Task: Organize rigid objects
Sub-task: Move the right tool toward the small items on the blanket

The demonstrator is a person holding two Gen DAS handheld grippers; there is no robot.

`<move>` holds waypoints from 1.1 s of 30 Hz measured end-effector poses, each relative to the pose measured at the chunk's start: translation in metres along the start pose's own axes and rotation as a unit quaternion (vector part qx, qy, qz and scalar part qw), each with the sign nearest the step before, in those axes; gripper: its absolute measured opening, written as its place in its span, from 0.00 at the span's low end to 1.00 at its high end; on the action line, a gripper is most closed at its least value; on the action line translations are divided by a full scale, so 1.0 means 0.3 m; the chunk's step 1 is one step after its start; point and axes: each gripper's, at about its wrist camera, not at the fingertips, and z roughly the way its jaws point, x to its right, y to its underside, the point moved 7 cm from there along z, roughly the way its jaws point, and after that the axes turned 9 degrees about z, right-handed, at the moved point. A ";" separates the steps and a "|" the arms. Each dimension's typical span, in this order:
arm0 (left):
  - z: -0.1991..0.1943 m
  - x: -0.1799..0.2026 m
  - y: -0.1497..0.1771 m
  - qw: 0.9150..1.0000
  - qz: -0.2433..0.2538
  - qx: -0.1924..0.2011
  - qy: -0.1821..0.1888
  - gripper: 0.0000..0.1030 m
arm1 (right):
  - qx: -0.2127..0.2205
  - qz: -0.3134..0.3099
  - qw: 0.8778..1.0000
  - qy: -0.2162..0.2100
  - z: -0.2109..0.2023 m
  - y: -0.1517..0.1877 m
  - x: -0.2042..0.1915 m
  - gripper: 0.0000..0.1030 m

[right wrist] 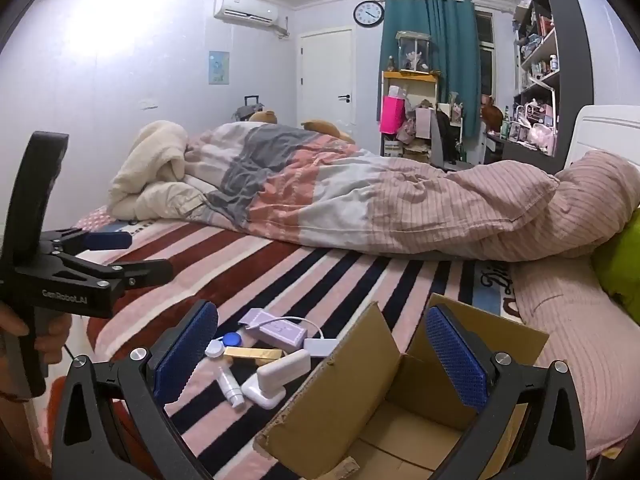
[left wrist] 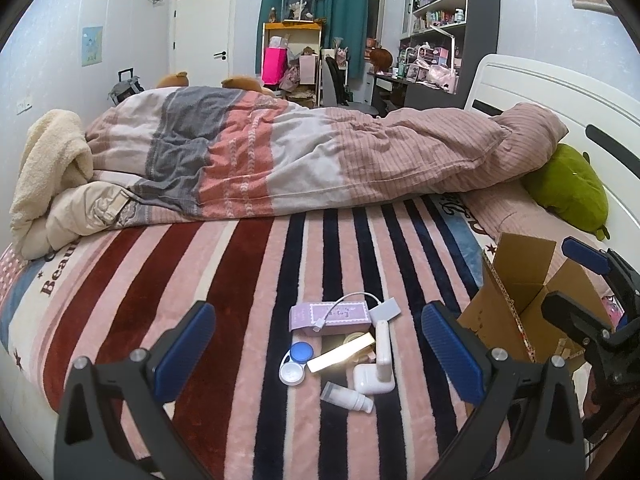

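A heap of small items lies on the striped blanket: a lilac box [left wrist: 330, 316] [right wrist: 276, 333], a white cable adapter [left wrist: 385, 309], a gold bar [left wrist: 341, 356] [right wrist: 253, 353], a blue-and-white lens case [left wrist: 295, 363] [right wrist: 222, 343], a white earbud case [left wrist: 373, 378] [right wrist: 260, 393], a white power bank [left wrist: 383, 350] [right wrist: 284, 367] and a small white bottle [left wrist: 347, 397] [right wrist: 231, 388]. My left gripper [left wrist: 318, 354] is open and empty, just before the heap. An open cardboard box [left wrist: 516, 300] [right wrist: 384, 404] stands right of the heap. My right gripper [right wrist: 322, 354] is open and empty above the box's near flap.
A rolled quilt [left wrist: 304, 152] [right wrist: 360, 200] lies across the bed behind the heap. A green plush [left wrist: 568, 188] and a pink pillow [right wrist: 576, 320] lie by the white headboard [left wrist: 560, 96]. The bed's edge runs along the left. Shelves and a desk stand behind.
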 end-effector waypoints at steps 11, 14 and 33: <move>0.008 0.014 -0.002 1.000 0.002 -0.001 0.002 0.99 | -0.008 -0.004 1.000 0.002 -0.004 0.005 0.005 1.00; 0.010 0.014 -0.002 1.000 0.002 -0.001 0.002 0.99 | -0.003 0.009 1.000 -0.004 -0.017 0.003 0.014 1.00; 0.018 -0.005 0.015 1.000 0.000 -0.004 -0.005 0.99 | -0.006 -0.003 1.000 0.002 0.009 0.027 0.015 1.00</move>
